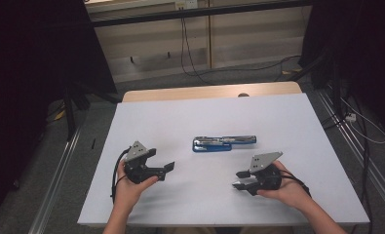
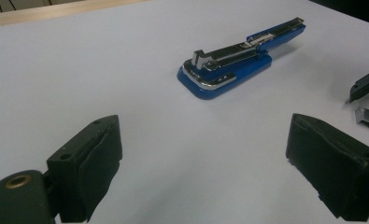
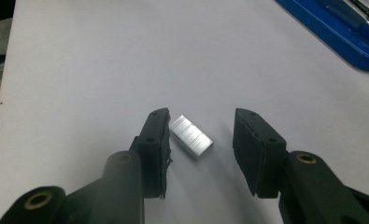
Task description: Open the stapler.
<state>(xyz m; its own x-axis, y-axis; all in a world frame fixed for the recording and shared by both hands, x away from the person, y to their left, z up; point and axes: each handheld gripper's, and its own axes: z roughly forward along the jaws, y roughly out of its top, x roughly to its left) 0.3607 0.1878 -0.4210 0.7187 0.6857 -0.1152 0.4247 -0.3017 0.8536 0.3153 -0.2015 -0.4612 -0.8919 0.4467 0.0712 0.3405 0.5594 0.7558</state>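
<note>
Right now my right gripper (image 3: 201, 149) sits low over the white table (image 1: 156, 126), jaws apart on either side of the staple strip (image 3: 191, 135). One end of the strip looks to be against the left pad, clear gap to the right pad, so nothing clamped. Strip lies flat on the table, skewed across the jaw gap. My left gripper (image 2: 203, 172) is wide open with bare table between its pads. Further out, the blue stapler (image 1: 224, 143) lies opened flat mid-table, well apart from both grippers. Beyond it, the table's wooden far edge (image 1: 209, 91).
</note>
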